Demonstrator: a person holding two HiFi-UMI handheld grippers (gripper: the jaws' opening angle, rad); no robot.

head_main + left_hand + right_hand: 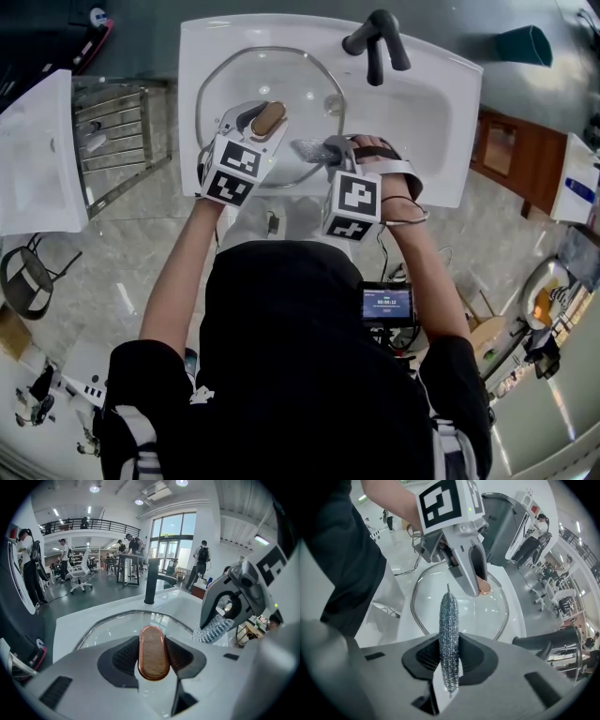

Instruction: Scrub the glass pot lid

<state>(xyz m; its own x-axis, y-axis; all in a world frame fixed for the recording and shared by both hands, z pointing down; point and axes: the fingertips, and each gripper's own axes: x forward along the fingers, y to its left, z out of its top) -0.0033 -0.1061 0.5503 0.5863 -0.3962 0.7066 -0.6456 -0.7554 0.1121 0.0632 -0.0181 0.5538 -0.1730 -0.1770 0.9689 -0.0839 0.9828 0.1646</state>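
White sink (441, 122) holds glass pot lid (281, 84) (grey floor (122, 262) around).

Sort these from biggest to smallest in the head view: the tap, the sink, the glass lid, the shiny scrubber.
1. sink
2. glass lid
3. tap
4. shiny scrubber, though the right hand-held gripper hides part of it.

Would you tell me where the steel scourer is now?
Head view: the steel scourer is clamped in the right tongs by the glass lid's right rim, inside the sink.
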